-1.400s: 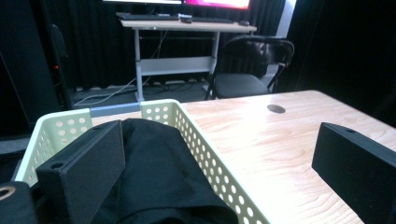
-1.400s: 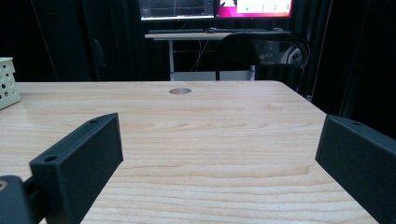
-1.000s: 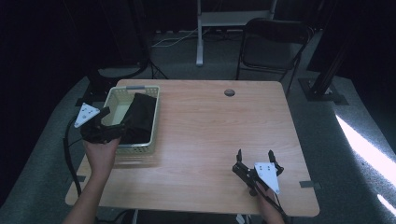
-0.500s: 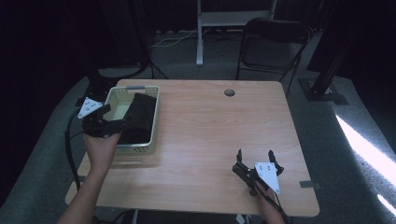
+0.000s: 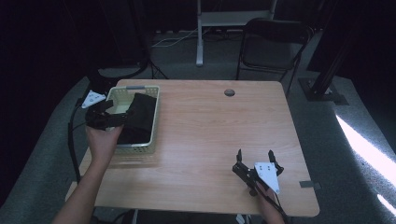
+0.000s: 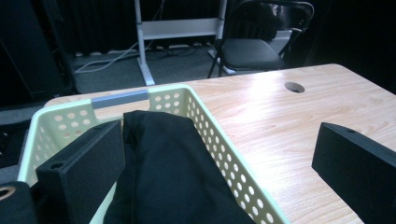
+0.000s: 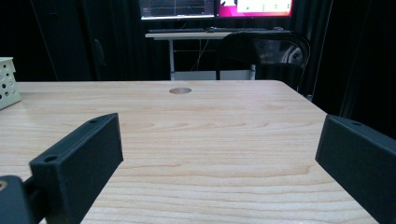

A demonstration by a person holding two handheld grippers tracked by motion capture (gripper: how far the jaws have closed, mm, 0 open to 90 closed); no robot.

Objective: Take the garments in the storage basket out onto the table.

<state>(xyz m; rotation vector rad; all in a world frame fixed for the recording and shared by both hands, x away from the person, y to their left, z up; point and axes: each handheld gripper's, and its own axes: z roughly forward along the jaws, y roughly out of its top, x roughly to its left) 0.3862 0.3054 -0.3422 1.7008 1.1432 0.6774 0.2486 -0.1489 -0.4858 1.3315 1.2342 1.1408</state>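
Black blocky jaws are spread wide on the left gripper (image 6: 215,172), with soft black cloth (image 6: 173,172) seen between them, heaped in a pale perforated plastic basket (image 6: 224,154). From above, the basket (image 5: 152,116) is set at the wooden table (image 5: 224,130) edge's left side. The right gripper (image 7: 219,168) is spread wide too (nothing held), low over bare woodgrain; its view catches monitors (image 7: 215,7) hidden elsewhere.

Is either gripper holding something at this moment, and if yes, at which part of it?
Nothing is held. The left gripper is open over the basket, one jaw beside the black cloth without pinching it. The right gripper is open above the bare table.
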